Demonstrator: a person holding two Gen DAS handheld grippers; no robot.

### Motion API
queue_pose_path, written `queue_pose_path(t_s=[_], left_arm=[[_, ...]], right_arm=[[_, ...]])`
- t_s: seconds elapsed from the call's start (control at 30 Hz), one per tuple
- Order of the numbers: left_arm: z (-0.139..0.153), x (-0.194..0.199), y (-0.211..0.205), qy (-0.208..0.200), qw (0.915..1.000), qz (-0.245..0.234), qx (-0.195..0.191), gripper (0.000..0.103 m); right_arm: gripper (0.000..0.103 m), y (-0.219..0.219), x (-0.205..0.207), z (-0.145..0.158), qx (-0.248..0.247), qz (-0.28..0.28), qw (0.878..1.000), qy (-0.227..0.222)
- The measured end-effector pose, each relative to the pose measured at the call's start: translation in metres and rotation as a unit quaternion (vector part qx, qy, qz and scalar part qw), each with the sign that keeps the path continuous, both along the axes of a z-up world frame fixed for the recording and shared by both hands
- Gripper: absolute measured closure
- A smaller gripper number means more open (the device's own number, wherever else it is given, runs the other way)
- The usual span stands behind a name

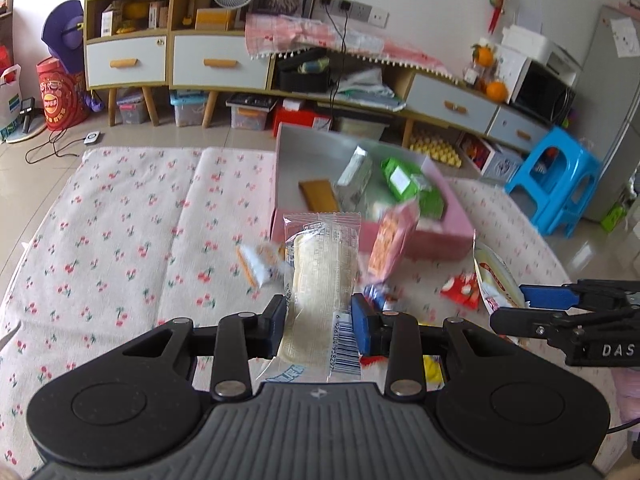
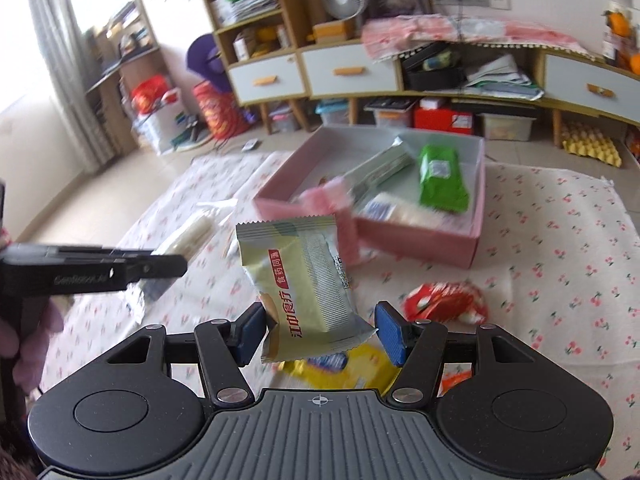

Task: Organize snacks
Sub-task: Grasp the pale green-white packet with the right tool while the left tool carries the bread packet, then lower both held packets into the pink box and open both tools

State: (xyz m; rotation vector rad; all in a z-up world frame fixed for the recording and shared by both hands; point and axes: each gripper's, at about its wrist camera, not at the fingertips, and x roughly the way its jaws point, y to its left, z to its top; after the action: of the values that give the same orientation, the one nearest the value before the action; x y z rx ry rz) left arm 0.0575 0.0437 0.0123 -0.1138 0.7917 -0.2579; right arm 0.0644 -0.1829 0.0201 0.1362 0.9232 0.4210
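My left gripper is shut on a clear-wrapped pale cake bar and holds it above the cloth. It also shows in the right wrist view, held by the left gripper at the left edge. My right gripper is shut on a pale yellow cracker packet; in the left wrist view that packet sits at the right. A pink open box ahead holds a green packet, a silver packet and a brown bar. A pink packet leans on its front wall.
Loose snacks lie on the cherry-print cloth: a red packet, a yellow one under my right gripper, a white-orange one. A blue stool and cabinets stand beyond.
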Motion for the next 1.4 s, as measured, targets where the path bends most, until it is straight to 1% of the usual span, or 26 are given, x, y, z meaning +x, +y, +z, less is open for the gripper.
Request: queue_pose_path(t_s=[0.1, 0.2, 0.47, 0.53, 0.67, 0.77, 0.83, 0.9, 1.03, 1.2, 1.27, 1.33, 1.4], left_arm=[[0.002, 0.01, -0.002, -0.012, 0.9999, 0.009, 0.003, 0.071], [0.002, 0.02, -0.003, -0.015, 0.9997, 0.019, 0.002, 0.071], [-0.001, 0.047, -0.01, -0.017, 0.9992, 0.035, -0.013, 0.071], [-0.002, 0.051, -0.013, -0.021, 0.999, 0.037, -0.015, 0.071], [-0.005, 0.07, -0.024, -0.024, 0.9991, 0.035, 0.0, 0.071], [-0.008, 0.088, -0.029, -0.021, 0.9991, 0.033, 0.013, 0.071], [-0.01, 0.101, -0.03, -0.013, 0.9993, 0.032, 0.014, 0.071], [-0.012, 0.112, -0.032, -0.009, 0.9992, 0.033, 0.021, 0.071], [-0.013, 0.129, -0.039, -0.012, 0.9989, 0.018, 0.041, 0.071], [-0.021, 0.145, -0.049, -0.002, 0.9971, 0.006, 0.076, 0.071], [-0.022, 0.151, -0.05, 0.002, 0.9967, 0.013, 0.08, 0.071], [-0.023, 0.154, -0.049, 0.004, 0.997, 0.018, 0.075, 0.071], [-0.023, 0.159, -0.05, 0.006, 0.9968, 0.019, 0.077, 0.071]], right_arm=[[0.043, -0.007, 0.013, 0.004, 0.006, -0.024, 1.0, -0.003], [0.043, -0.012, 0.029, 0.005, 0.014, -0.049, 0.999, -0.001], [0.043, -0.013, 0.069, -0.01, 0.027, -0.109, 0.994, 0.019], [0.043, -0.015, 0.076, -0.015, 0.045, -0.125, 0.991, 0.032], [0.043, -0.017, 0.098, -0.026, 0.063, -0.146, 0.986, 0.057], [0.043, -0.022, 0.118, -0.035, 0.08, -0.171, 0.979, 0.075], [0.043, -0.022, 0.128, -0.042, 0.099, -0.174, 0.976, 0.084], [0.043, -0.02, 0.138, -0.049, 0.1, -0.175, 0.975, 0.091], [0.043, -0.022, 0.151, -0.064, 0.113, -0.173, 0.973, 0.1], [0.043, -0.025, 0.16, -0.081, 0.127, -0.175, 0.97, 0.109], [0.043, -0.026, 0.163, -0.086, 0.125, -0.173, 0.971, 0.109], [0.043, -0.027, 0.165, -0.089, 0.123, -0.171, 0.972, 0.106], [0.043, -0.028, 0.166, -0.091, 0.129, -0.173, 0.971, 0.104]])
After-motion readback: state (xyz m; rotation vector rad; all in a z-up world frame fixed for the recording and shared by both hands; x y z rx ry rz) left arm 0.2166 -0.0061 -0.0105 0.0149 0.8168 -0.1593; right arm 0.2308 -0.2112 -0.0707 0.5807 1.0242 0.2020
